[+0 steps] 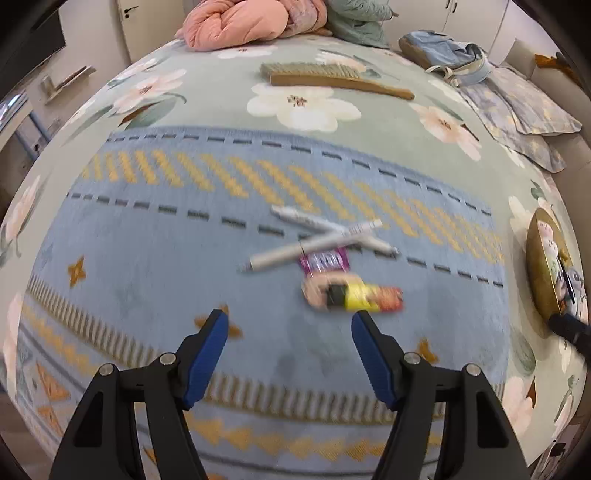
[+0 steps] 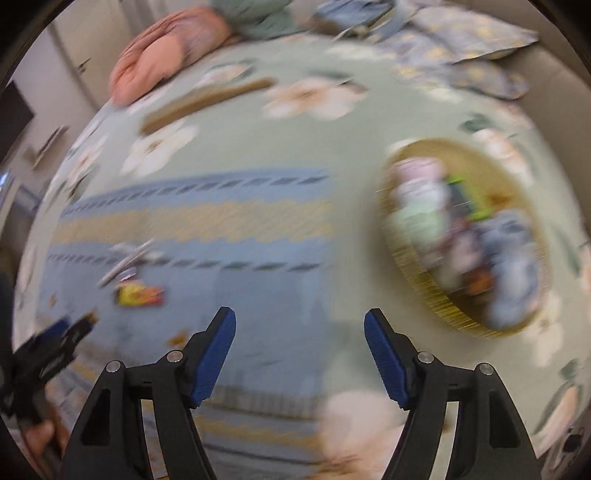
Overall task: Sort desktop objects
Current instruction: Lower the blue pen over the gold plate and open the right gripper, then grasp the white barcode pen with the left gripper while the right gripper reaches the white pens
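Observation:
On the blue patterned mat (image 1: 147,258) lie two crossed white pens (image 1: 325,236), a small purple packet (image 1: 325,261) and a yellow and orange packet (image 1: 365,297) beside a blurred pinkish object (image 1: 314,290). My left gripper (image 1: 288,321) hovers open just in front of them, nothing between its fingers. In the right wrist view, my right gripper (image 2: 300,319) is open and empty over the mat's right edge. The round gold tray (image 2: 410,284), holding several blurred items, sits to its upper right. The pens (image 2: 125,258) and yellow packet (image 2: 138,293) appear far left.
A wooden brush (image 1: 332,79) lies on the floral green cover (image 1: 229,110) beyond the mat. Pink bedding (image 1: 236,22), a blue bag (image 1: 443,51) and a patterned pillow (image 1: 517,110) line the back. The gold tray (image 1: 535,273) is at the right edge. The left gripper (image 2: 59,343) shows at lower left.

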`<act>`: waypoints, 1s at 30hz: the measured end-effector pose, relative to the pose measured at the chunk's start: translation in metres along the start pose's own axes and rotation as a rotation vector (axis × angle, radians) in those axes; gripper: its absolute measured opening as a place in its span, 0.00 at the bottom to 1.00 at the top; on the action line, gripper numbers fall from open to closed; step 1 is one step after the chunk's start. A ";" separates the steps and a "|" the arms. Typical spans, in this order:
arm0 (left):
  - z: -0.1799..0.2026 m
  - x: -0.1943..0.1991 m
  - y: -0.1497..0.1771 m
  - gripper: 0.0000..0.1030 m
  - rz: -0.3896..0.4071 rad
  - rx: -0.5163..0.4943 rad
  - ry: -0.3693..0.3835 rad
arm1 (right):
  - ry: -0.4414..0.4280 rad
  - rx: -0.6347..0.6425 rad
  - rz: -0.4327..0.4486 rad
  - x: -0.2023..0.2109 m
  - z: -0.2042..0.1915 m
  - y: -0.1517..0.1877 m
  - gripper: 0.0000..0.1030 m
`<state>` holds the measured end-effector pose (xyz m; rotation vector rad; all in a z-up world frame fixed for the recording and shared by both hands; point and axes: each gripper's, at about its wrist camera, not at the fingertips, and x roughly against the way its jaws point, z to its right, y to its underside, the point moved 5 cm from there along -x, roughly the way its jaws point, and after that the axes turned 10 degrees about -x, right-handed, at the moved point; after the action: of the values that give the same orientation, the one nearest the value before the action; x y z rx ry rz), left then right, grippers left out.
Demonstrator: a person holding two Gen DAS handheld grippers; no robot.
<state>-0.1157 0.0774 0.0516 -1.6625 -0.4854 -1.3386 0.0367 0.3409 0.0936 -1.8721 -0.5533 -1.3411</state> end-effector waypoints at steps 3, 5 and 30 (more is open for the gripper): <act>-0.006 -0.025 -0.019 0.64 -0.010 -0.061 0.050 | -0.015 0.023 -0.035 -0.013 -0.036 0.005 0.70; -0.004 -0.041 -0.031 0.64 -0.025 -0.101 0.104 | -0.021 0.020 -0.046 -0.018 -0.048 0.004 0.70; 0.000 -0.089 -0.052 0.07 -0.025 -0.216 0.242 | -0.123 0.177 -0.168 -0.090 -0.128 -0.023 0.70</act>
<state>-0.1854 0.1240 -0.0085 -1.6403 -0.2263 -1.6327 -0.0892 0.2626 0.0385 -1.8022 -0.8801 -1.2435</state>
